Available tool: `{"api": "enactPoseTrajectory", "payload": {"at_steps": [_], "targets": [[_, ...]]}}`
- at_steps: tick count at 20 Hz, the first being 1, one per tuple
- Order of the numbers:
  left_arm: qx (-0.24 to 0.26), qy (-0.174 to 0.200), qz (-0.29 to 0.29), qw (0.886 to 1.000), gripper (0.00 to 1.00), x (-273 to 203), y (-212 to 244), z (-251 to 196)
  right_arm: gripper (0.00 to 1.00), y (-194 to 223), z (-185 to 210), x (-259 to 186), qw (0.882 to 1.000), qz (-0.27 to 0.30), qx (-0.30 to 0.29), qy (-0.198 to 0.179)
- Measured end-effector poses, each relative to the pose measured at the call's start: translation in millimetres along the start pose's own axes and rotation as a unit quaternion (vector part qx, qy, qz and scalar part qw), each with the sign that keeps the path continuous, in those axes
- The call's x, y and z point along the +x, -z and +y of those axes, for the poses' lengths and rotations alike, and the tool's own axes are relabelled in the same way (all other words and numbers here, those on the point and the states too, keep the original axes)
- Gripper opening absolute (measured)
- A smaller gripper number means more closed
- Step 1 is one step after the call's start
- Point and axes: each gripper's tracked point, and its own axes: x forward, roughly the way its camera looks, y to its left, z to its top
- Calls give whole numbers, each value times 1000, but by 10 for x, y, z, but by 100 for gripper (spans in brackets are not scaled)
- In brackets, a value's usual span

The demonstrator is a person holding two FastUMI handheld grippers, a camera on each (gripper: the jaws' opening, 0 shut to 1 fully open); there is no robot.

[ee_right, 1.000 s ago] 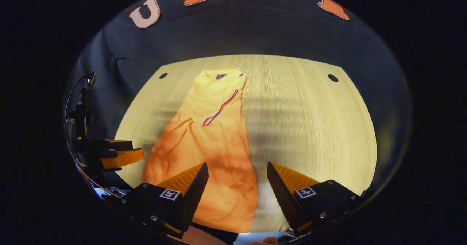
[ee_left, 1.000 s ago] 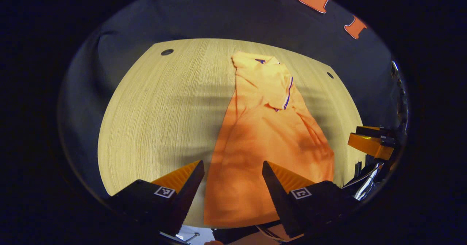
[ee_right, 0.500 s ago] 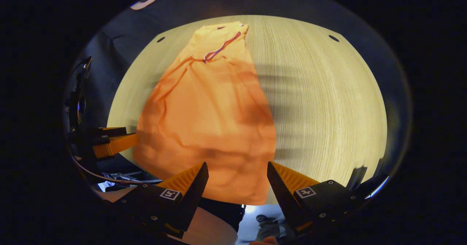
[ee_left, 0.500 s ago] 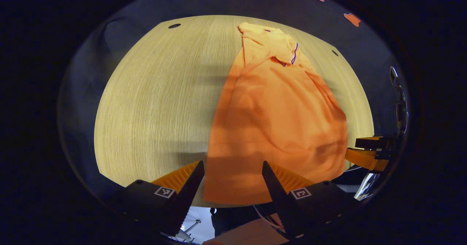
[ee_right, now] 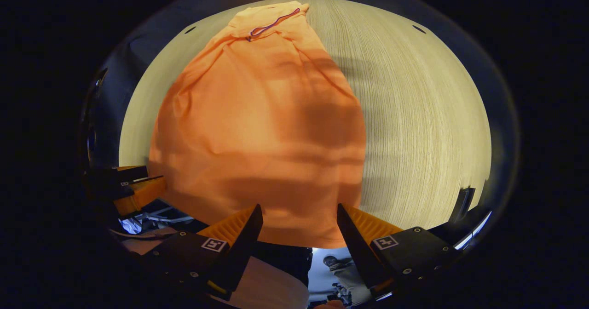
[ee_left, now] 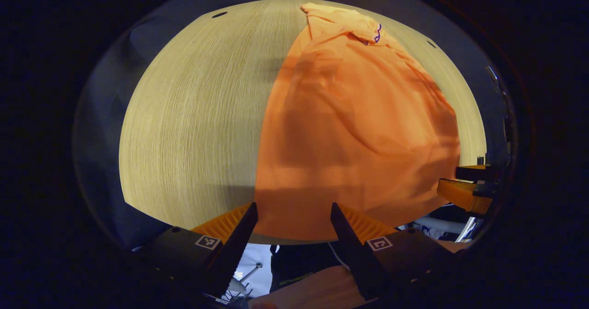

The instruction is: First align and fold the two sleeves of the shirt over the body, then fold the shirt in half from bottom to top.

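The orange shirt (ee_left: 349, 129) lies flat on the pale wooden table (ee_left: 184, 116), collar at the far end and hem right at the near edge, where it looks to hang a touch over the lip. Both sleeves seem already laid in over the body, since the sides run fairly straight from shoulder to hem, though shadow across the middle makes the sleeve edges hard to pick out. The cloth looks light, soft and limp, with shallow ripples over the lower half; I'd expect it to sag and drag rather than hold any shape, and a lift from one point alone would likely skew the fold. The natural places to take it are the two bottom corners of the hem, pinching through both layers so the back doesn't stay behind. The left gripper (ee_left: 293, 212) hangs just off the near edge with its fingers spread wide and nothing between them, lined up on the hem's left corner. The right gripper (ee_right: 299, 214) is likewise spread and empty, poised over the hem's right corner (ee_right: 340, 240). Each shows far off at the side in the other's view. Below the table edge a bit of floor and clutter shows.
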Motion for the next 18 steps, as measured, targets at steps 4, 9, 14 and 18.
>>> {"api": "enactPoseTrajectory", "payload": {"at_steps": [4,9,14,18], "targets": [[12,-23,7,1000,97,45,15,33,99,57,-28,106,1000,11,-17,18],[4,-22,8,1000,98,62,-4,14,97,88,-28,108,998,30,-42,29],[7,-22,-8,1000,98,64,-15,6,97,84,-25,110,999,16,-41,29],[25,-18,-17,999,84,77,-48,-52,67,76,-45,111,999,7,-30,31]]}}
